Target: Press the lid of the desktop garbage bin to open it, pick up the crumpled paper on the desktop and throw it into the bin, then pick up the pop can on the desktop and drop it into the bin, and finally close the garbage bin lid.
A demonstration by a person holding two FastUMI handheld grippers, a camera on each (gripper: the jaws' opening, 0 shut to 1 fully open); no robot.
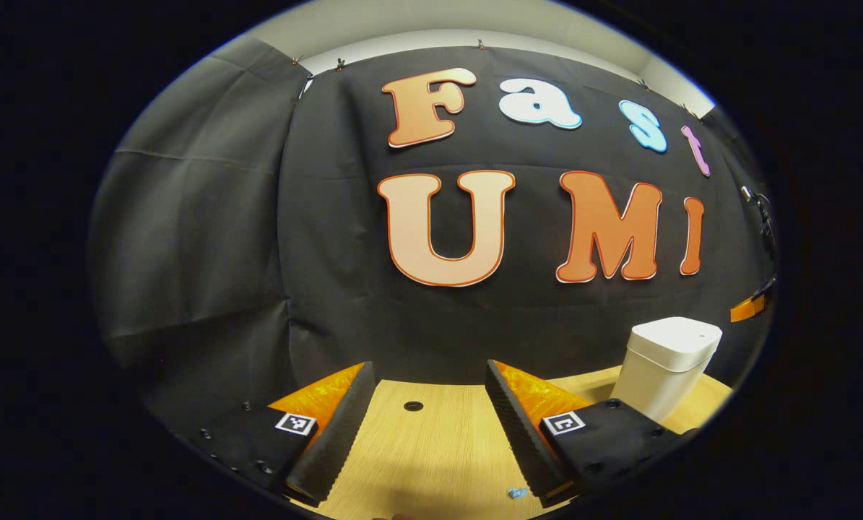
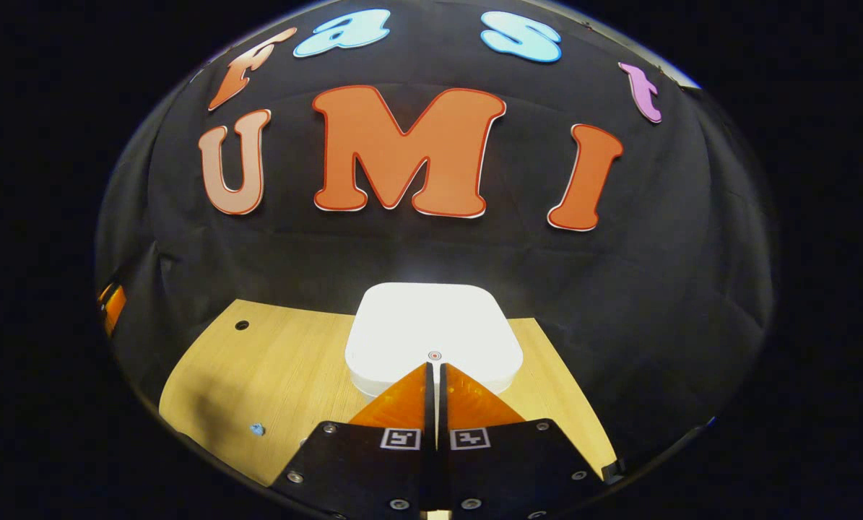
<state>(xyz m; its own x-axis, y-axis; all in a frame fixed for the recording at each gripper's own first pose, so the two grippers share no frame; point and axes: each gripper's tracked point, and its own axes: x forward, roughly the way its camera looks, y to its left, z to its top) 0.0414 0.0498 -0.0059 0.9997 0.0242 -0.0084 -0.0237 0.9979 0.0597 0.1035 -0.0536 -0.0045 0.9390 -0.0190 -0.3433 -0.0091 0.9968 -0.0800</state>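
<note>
No readable text, only square coded markers [image 2: 400,438] on hand-held gripper fingers

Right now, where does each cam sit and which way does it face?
Left gripper view: low over the wooden desk, facing the booth wall; own left gripper open, bin off to its right.
Right gripper view: just above the bin, looking down at its closed lid; own right gripper shut.
Shared: bin, desk, wall.
</note>
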